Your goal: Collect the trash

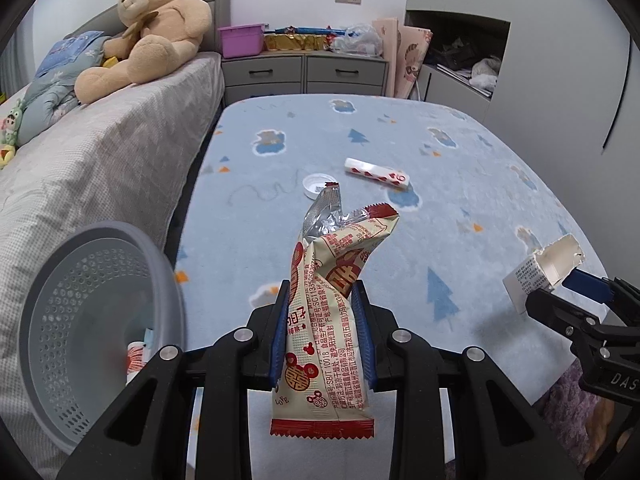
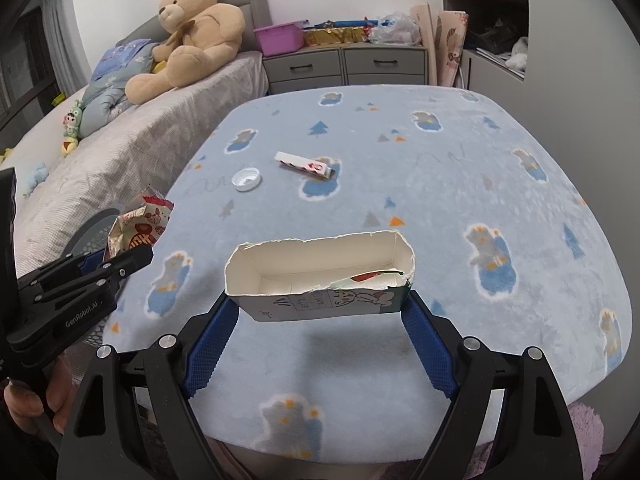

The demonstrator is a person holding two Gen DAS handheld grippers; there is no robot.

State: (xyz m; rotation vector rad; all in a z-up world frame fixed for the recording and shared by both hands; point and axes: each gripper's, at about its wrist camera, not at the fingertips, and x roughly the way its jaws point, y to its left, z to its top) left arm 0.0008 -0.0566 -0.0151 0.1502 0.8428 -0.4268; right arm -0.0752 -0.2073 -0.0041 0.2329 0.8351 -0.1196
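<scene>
Left wrist view: the left claw is clamped on a crumpled cream-and-red foil snack wrapper, which stands upright between its blue pads above the table with its blue fleece cover. Just left of this claw sits a grey perforated plastic bin. Ahead of it on the cover lie a white plastic bottle cap and, further right, a small white carton with red hearts. Right wrist view: the right claw is spread wide, gripping a torn-open white cardboard box by its two ends, its open side facing up.
</scene>
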